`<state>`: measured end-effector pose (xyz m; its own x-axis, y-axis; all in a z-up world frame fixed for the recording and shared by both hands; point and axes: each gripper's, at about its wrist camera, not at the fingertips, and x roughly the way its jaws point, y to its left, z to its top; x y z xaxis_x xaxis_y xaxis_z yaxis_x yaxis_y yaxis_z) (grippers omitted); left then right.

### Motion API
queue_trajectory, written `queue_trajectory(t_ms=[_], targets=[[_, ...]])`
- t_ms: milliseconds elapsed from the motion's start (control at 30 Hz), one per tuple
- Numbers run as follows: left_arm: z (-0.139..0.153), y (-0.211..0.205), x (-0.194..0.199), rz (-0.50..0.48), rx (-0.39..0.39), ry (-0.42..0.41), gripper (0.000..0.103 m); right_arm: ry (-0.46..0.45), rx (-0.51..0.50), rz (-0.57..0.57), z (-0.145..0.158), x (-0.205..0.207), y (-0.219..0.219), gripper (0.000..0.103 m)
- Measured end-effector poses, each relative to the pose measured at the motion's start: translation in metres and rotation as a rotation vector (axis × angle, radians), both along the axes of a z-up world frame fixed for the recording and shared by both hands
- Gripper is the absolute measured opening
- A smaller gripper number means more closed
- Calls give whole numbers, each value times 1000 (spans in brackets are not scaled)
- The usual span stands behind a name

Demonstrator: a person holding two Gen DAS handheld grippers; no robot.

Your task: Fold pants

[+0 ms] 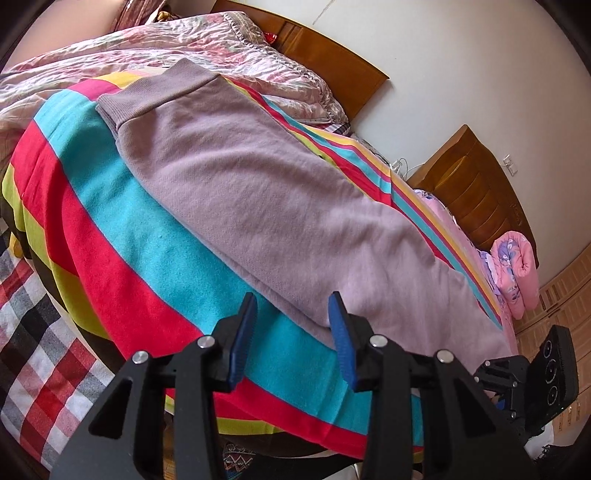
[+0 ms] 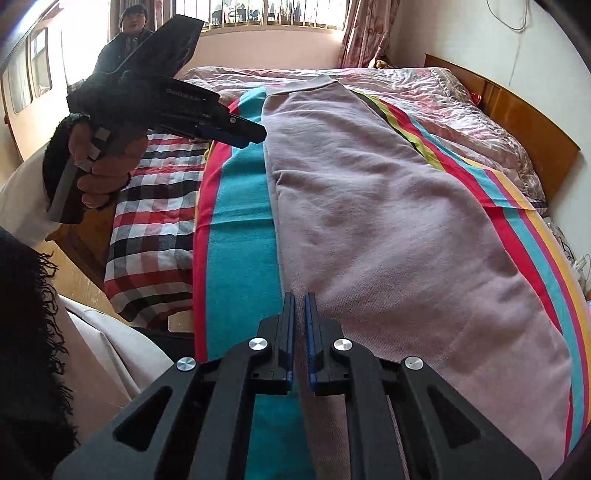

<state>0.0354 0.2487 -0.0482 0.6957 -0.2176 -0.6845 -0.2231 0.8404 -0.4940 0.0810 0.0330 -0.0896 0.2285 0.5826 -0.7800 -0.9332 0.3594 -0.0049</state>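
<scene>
My right gripper [image 2: 300, 306] has its blue pads nearly pressed together, with only a thin slit between them, and the edge of the pants [image 2: 388, 221] lies right at the tips; I cannot tell for sure whether any fabric is caught in that slit. My left gripper [image 1: 293, 310] stands part-way spread over the near edge of the same pants, its right pad [image 1: 338, 321] touching or just above the mauve cloth, its left pad over the turquoise stripe; nothing is pinched between them. In the right wrist view my left hand [image 2: 99, 173] grips that tool's handle above the left side of the bed.

The pants are mauve knit, laid flat and lengthwise, one leg over the other, waistband [image 1: 159, 92] at the far end. They lie on a striped blanket [image 1: 122, 229] of red, turquoise, yellow-green and dark bands. Beside it is a red, black and white checked cloth [image 2: 155, 221], and beyond it a rumpled pink floral quilt [image 1: 147, 48].

A wooden headboard [image 1: 325, 55] meets the white wall, with a wooden nightstand [image 1: 476, 192] next to it and a rolled pink floral blanket [image 1: 517, 273] near that. A barred window [image 2: 266, 14] with a patterned curtain [image 2: 365, 33] stands at the far side, where a person [image 2: 125, 40] in dark clothes is also in view.
</scene>
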Motion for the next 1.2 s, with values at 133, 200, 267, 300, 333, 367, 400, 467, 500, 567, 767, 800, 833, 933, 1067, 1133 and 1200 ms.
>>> queue_trajectory(t_ms=[133, 200, 267, 300, 333, 367, 400, 467, 500, 567, 767, 800, 833, 933, 1067, 1133, 1200], targets=[[-4, 7, -1, 17, -7, 2, 42, 14, -107, -2, -19, 3, 9, 1], [-5, 12, -5, 28, -13, -4, 45, 16, -78, -5, -8, 3, 11, 3], [-6, 19, -9, 47, -16, -9, 49, 11, -15, 0, 9, 6, 17, 8], [-7, 23, -10, 56, -20, -8, 50, 2, 10, 7, 17, 9, 24, 15], [-8, 25, -10, 64, -23, -5, 50, -9, 29, 15, 23, 12, 33, 23], [-9, 28, -11, 74, -23, -2, 50, -19, 42, 30, 26, 16, 43, 43], [-9, 30, -12, 82, -28, -1, 50, -24, 44, 48, 26, 20, 54, 49], [-8, 32, -17, 85, -35, -8, 51, -25, 13, 67, 18, 33, 76, 48], [-7, 32, -19, 85, -31, -11, 52, -17, -2, 71, 13, 40, 85, 46], [-6, 34, -26, 88, -21, -13, 54, -3, -42, 98, 1, 47, 100, 36], [-10, 49, -35, 127, -28, -4, 57, 29, -75, 111, -13, 57, 106, 16], [-11, 51, -35, 130, -31, -1, 57, 30, -65, 114, -11, 57, 104, 9], [-11, 51, -33, 132, -35, 2, 57, 32, -56, 122, -9, 56, 103, 7], [-7, 45, -27, 98, -67, -15, 57, 15, -60, 138, -10, 45, 105, 6], [13, 15, -3, -22, -68, -60, 60, 61, -22, 111, -14, 46, 100, 16], [17, -4, 17, -89, -26, -54, 64, 96, 2, 100, -7, 43, 92, 22], [10, -20, 37, -100, 100, 25, 64, 109, 51, 43, 8, 42, 70, 22]])
